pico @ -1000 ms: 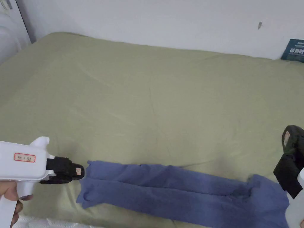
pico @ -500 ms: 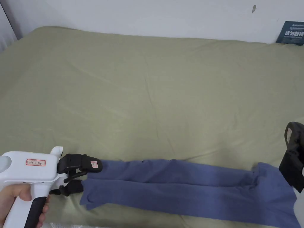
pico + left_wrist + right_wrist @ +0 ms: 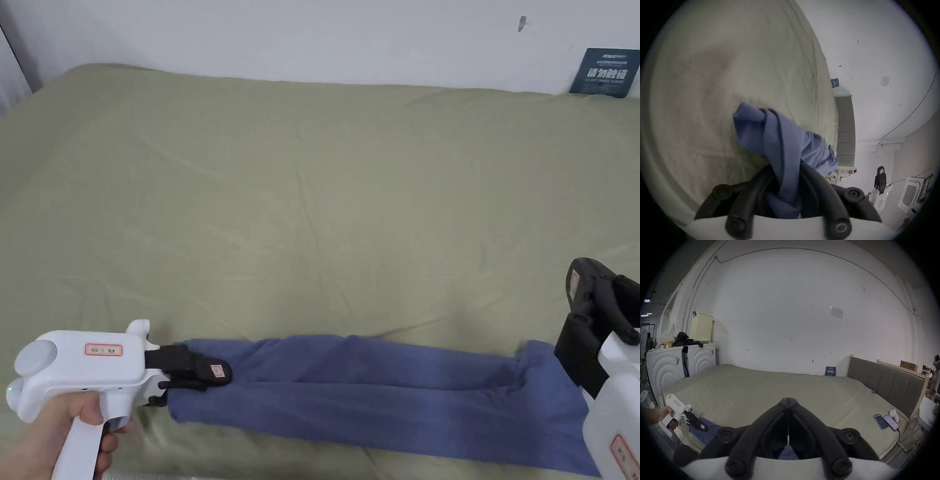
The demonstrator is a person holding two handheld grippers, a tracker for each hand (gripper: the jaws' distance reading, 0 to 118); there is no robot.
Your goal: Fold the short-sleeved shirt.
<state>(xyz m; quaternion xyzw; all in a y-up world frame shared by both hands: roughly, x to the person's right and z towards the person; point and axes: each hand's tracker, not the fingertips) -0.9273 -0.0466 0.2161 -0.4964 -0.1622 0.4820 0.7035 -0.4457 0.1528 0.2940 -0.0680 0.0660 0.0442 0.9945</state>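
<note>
Right, your left gripper (image 3: 209,375) is clamped on the left end of the shirt (image 3: 387,400), which lies as a long narrow blue strip along the near edge of the bed (image 3: 300,187); carry that end over to the far end in one level sweep so the layers stay stacked. Your right gripper (image 3: 584,312) sits above the strip's right end with its jaws pressed together on nothing. Beyond the shirt the sheet is open back to the wall (image 3: 312,37), so work away from the near edge.
</note>
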